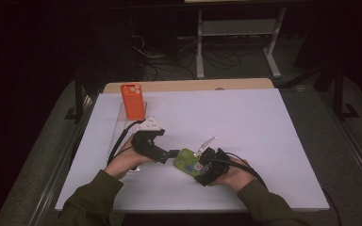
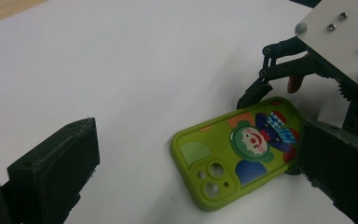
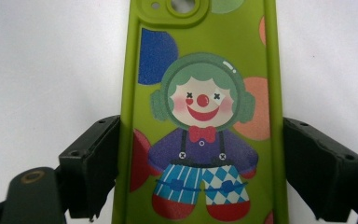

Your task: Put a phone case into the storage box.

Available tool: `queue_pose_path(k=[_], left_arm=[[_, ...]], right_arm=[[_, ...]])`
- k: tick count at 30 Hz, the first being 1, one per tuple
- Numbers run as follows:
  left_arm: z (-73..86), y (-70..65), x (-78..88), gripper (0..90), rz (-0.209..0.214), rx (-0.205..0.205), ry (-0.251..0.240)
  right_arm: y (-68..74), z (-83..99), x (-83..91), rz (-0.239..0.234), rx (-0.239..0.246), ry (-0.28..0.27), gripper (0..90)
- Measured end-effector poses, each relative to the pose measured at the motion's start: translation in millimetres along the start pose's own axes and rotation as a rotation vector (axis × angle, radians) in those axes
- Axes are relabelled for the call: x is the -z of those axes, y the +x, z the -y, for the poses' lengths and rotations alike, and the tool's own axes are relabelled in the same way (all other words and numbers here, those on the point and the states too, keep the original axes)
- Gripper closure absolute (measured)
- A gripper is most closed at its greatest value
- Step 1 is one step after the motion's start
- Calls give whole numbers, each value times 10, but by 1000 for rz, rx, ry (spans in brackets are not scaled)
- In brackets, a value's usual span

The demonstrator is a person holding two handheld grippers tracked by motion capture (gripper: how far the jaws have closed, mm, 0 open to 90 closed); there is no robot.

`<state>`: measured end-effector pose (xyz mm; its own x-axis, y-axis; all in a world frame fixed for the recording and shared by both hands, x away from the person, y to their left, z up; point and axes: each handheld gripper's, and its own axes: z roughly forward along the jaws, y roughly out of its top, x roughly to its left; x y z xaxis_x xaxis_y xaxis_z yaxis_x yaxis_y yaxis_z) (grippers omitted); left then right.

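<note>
Green clown phone case (image 3: 205, 116) between jaws

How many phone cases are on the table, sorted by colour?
Green phone case with clown print: 1
Orange phone case: 1
Total: 2

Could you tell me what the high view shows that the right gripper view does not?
High view alone: an orange phone case standing at the table's far left, the left gripper beside the green case, both sleeves, and cables on the floor beyond. Right gripper view alone: the clown print in detail, with the right gripper jaws against the case's two long sides. Both share the green phone case and the white tabletop.
</note>
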<state>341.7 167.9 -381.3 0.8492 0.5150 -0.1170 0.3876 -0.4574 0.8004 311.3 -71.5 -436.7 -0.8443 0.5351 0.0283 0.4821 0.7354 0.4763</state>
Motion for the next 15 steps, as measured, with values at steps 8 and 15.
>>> queue_pose_path(k=[8, 15], left_arm=[[-17, 1, 22, 0, 30, -27, -4], [-32, -57, -19, 0, 89, -113, 36]], right_arm=[[-152, 24, 162, -28, 27, -14, 158], [-332, 36, 348, -87, 142, -13, 158]])
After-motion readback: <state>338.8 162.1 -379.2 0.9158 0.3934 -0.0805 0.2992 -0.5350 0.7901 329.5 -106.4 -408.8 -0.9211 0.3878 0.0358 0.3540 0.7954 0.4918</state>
